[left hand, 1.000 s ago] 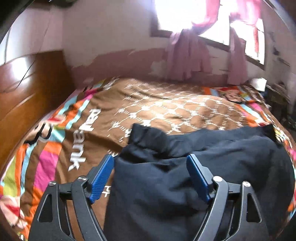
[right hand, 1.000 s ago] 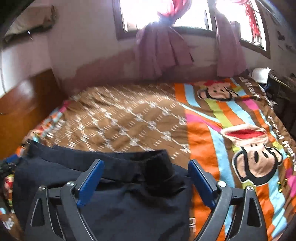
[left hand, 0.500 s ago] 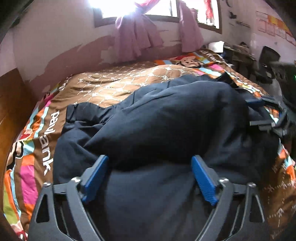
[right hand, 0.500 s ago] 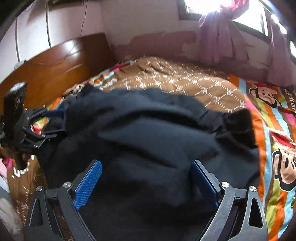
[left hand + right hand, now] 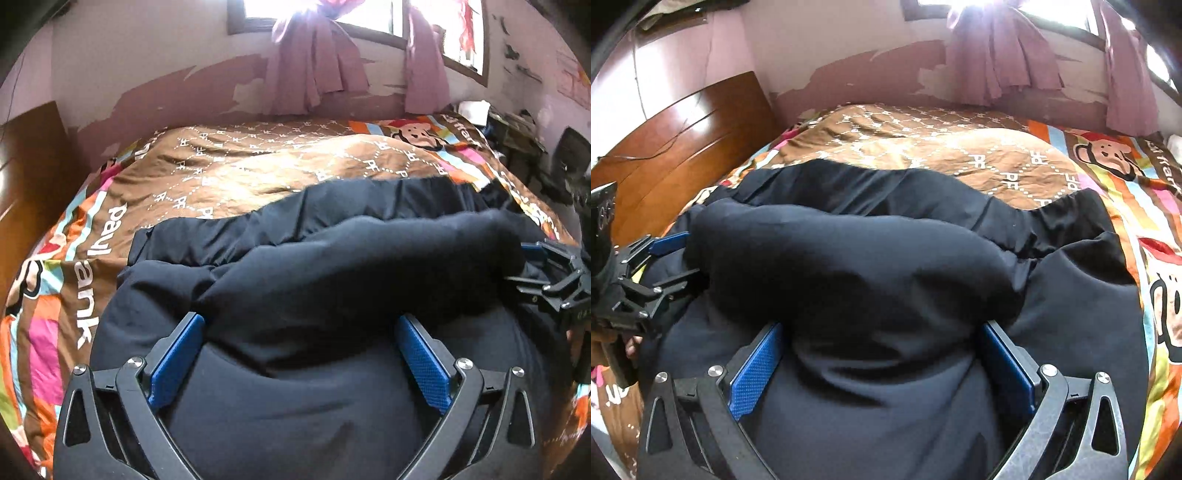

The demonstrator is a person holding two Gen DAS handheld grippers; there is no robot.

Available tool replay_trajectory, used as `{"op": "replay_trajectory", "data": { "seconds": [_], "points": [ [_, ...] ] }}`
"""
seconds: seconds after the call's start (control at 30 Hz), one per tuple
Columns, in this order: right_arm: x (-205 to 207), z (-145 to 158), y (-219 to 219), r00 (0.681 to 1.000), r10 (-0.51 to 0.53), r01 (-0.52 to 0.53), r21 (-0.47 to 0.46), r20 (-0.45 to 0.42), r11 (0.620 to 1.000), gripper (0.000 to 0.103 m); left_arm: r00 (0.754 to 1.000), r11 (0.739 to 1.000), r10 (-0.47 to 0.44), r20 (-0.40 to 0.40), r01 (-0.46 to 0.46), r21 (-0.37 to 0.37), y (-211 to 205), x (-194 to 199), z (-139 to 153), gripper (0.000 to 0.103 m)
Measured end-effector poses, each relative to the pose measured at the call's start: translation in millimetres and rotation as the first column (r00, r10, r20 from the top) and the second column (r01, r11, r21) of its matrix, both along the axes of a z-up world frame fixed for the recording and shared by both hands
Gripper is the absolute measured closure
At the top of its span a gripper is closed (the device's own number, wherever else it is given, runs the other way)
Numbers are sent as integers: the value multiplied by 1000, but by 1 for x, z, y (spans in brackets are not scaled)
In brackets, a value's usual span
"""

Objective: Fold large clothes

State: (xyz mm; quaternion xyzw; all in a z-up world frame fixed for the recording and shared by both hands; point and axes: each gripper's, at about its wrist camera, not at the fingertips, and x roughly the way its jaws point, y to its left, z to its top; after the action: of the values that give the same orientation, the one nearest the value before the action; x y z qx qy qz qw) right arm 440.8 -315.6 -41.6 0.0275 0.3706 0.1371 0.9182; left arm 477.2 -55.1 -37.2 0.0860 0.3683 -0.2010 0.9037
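Headboard [image 5: 683,155]: brown wood, at the left end of the bed, against the wall.
Bedspread [image 5: 236,173]: brown with a white lattice print, edged in bright stripes and cartoon monkey faces; it covers the whole bed.
Left claw [image 5: 301,354]: spread wide, its jaws having just been opening; the blue pads [image 5: 175,363] stand on either side of a hump of dark cloth without pinching it. In the right wrist view the left claw [image 5: 670,258] sits at the left edge of the cloth, with a person's fingers partly visible below it.
Garment [image 5: 332,273]: large, dark navy, lying on the near side of the bed in a loose fold, a thick rolled ridge across its middle and a flatter layer reaching out beyond it toward the wall.
Right claw [image 5: 882,365]: also spread wide, jaws just opened further; cloth bulges up between the blue pads [image 5: 753,373], which do not clamp it. In the left wrist view the right claw [image 5: 532,266] sits at the right edge of the garment.
Curtains [image 5: 314,70]: pink, bunched and knotted under the bright window.
Far right: a dark, cluttered corner beside the bed, too dim to make out.
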Motion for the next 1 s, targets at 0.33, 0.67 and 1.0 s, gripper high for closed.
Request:
{"op": "replay_trajectory", "data": {
  "seconds": [0.33,0.67,1.0],
  "points": [
    [26,-8,-6,997,-54,53,-17,-50,998,0,996,996,12,-94,-20,-84,9,31,-9,1],
    [50,-17,-18,993,-21,19,-16,-114,1000,0,993,995,31,-115,-42,-93,8,37,-15,1],
    [43,-25,-15,997,-19,17,-27,-77,999,0,996,997,35,-87,-40,-61,1,33,-23,1]
  ]
}}
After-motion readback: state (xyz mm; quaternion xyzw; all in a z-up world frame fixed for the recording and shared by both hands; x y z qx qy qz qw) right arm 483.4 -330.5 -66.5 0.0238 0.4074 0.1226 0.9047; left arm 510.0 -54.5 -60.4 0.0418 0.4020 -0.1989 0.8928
